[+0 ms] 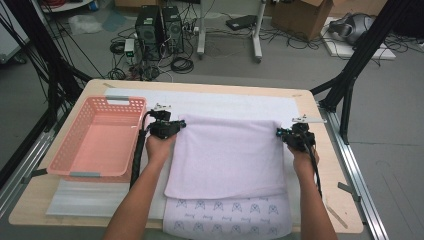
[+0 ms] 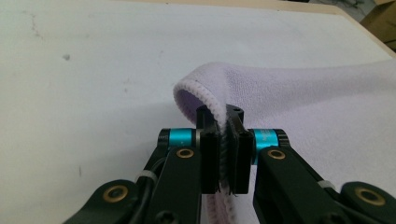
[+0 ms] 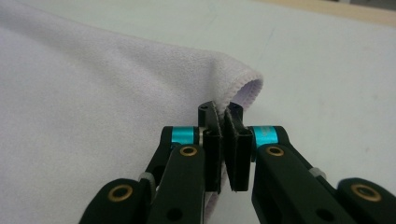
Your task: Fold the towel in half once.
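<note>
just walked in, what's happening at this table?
A person is handling a lilac towel with two hand-held claws. The left claw and right claw are each clamped on a far corner of it. A pink basket sits at the left of the table, with nothing visible in it.
</note>
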Demonstrator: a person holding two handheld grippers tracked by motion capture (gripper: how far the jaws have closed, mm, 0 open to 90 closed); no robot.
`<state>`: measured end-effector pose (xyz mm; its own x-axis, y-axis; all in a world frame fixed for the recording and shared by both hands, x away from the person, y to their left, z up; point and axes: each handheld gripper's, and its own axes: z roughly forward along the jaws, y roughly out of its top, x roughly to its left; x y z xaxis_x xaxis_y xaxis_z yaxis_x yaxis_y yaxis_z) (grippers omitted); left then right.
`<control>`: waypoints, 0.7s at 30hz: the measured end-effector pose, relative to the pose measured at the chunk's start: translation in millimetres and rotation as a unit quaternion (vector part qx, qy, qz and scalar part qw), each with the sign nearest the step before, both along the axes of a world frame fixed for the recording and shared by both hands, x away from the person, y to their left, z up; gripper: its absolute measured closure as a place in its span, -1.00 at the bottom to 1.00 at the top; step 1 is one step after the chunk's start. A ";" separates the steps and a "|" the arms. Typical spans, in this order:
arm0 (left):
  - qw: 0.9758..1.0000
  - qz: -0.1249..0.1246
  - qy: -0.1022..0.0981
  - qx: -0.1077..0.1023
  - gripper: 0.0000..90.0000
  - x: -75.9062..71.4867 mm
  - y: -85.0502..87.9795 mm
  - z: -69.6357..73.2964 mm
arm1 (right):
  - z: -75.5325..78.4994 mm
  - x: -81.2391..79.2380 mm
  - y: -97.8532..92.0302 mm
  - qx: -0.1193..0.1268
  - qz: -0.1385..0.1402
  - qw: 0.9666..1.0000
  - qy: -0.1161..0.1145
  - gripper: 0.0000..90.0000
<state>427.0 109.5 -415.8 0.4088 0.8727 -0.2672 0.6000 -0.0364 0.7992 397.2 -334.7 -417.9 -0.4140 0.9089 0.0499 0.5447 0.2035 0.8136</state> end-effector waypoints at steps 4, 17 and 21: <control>1.000 0.003 -0.001 -0.011 0.90 18.4 -0.9 5.4 | 2.0 19.0 -0.2 -0.008 -0.008 1.000 0.002 0.93; 1.000 0.000 -0.002 -0.012 0.84 43.8 2.0 0.1 | 0.2 50.0 2.8 -0.006 -0.014 1.000 -0.014 0.91; 0.999 -0.004 0.011 -0.031 0.27 39.6 5.7 -5.5 | -1.2 50.9 6.9 -0.001 -0.019 1.000 -0.011 0.60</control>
<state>466.6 115.1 -421.3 0.4087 0.8510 -0.3298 0.6176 0.0082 0.7865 448.1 -327.7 -419.1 -0.3795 0.9243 0.0395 0.5346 0.1843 0.8247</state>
